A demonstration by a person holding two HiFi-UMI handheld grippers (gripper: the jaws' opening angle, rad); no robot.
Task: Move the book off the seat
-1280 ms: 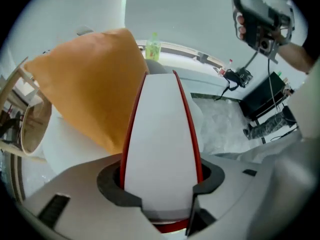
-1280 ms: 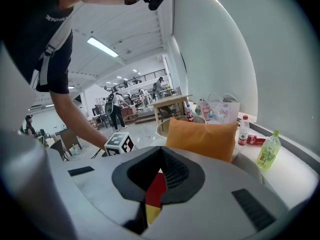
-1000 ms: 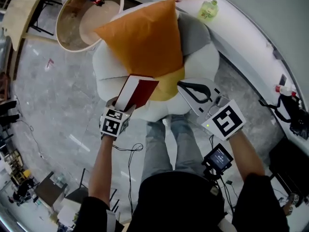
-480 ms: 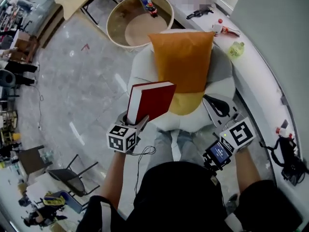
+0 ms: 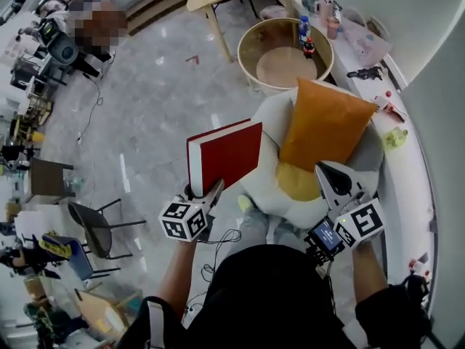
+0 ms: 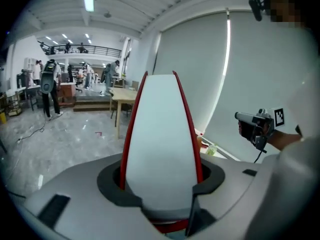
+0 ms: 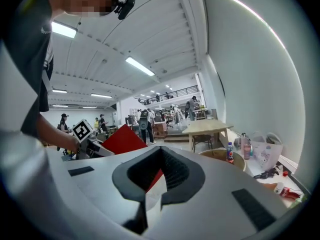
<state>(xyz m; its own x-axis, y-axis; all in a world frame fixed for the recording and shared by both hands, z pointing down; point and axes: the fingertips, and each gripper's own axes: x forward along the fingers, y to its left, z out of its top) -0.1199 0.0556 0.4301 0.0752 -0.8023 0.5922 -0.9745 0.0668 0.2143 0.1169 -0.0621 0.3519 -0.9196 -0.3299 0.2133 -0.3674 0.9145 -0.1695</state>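
Head view: the left claw (image 5: pixel 205 197) is clamped on the lower edge of the red book (image 5: pixel 225 155) and holds it upright in the air, clear of the white seat (image 5: pixel 263 184) and beside its orange cushion (image 5: pixel 325 126). The right claw (image 5: pixel 336 182) is closed on nothing, near the cushion's lower end.

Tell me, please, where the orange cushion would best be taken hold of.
Probably by one top corner of the orange cushion, coming from above. It stands propped on the white seat, and its corners taper thin enough for jaws, while its middle bulges.
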